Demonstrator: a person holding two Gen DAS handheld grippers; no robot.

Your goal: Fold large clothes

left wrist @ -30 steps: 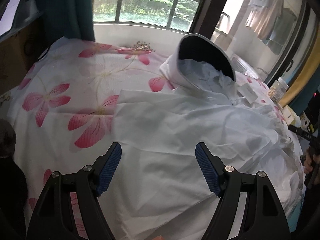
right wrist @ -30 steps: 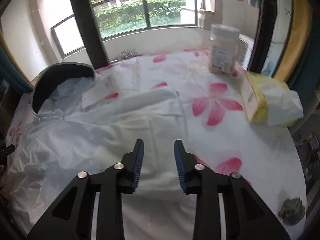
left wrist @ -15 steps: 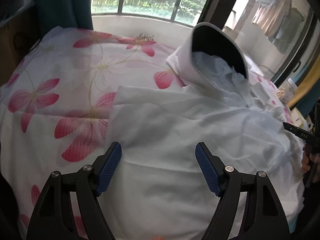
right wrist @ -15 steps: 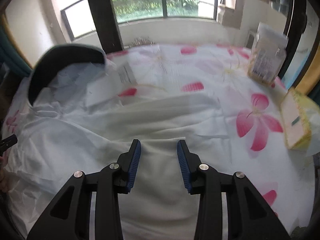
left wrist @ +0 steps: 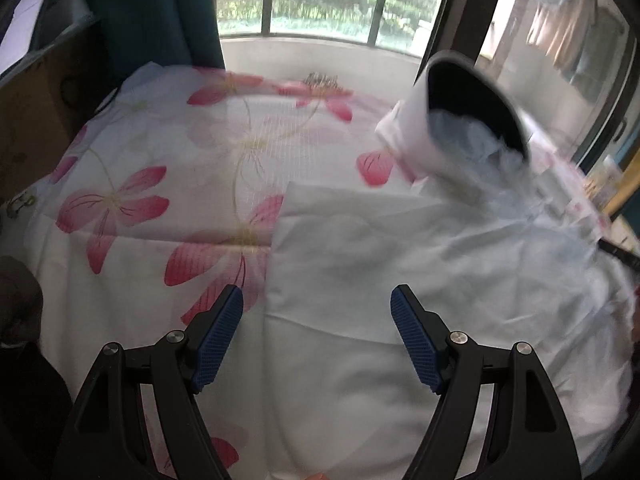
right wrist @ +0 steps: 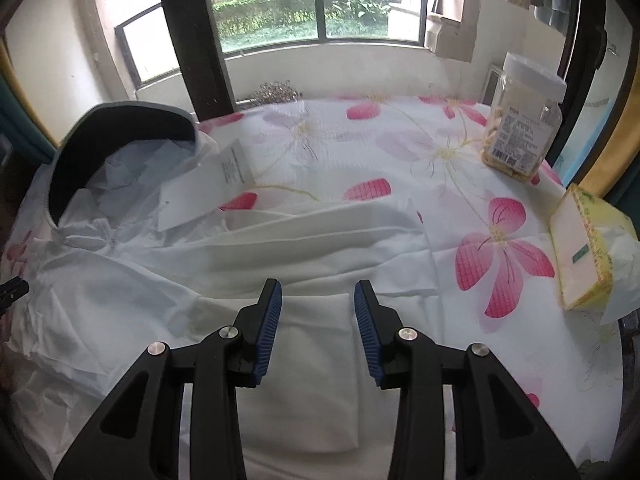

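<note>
A large white hooded garment (left wrist: pixel 400 272) lies spread on a flowered cloth (left wrist: pixel 160 168). Its hood (left wrist: pixel 472 108) stands up at the back with a dark lining. In the right wrist view the garment (right wrist: pixel 200 264) fills the left and centre, the hood (right wrist: pixel 120 148) is at the left, and a paper tag (right wrist: pixel 234 166) lies beside it. My left gripper (left wrist: pixel 316 304) is open and empty above the garment's left edge. My right gripper (right wrist: pixel 318 300) is open and empty above a folded white panel (right wrist: pixel 312 360). The other gripper's black tip (right wrist: pixel 12 290) shows at the left edge.
A clear jar with a white lid (right wrist: pixel 520 132) stands at the back right. A yellow tissue pack (right wrist: pixel 588 252) lies at the right edge. A window with railings (right wrist: pixel 312 4) is behind. A cardboard box (left wrist: pixel 36 120) stands at the left.
My left gripper has shifted left, so the garment's left edge now lies between its fingers. My right gripper has opened wider and moved so the jar and tissue pack sit farther right.
</note>
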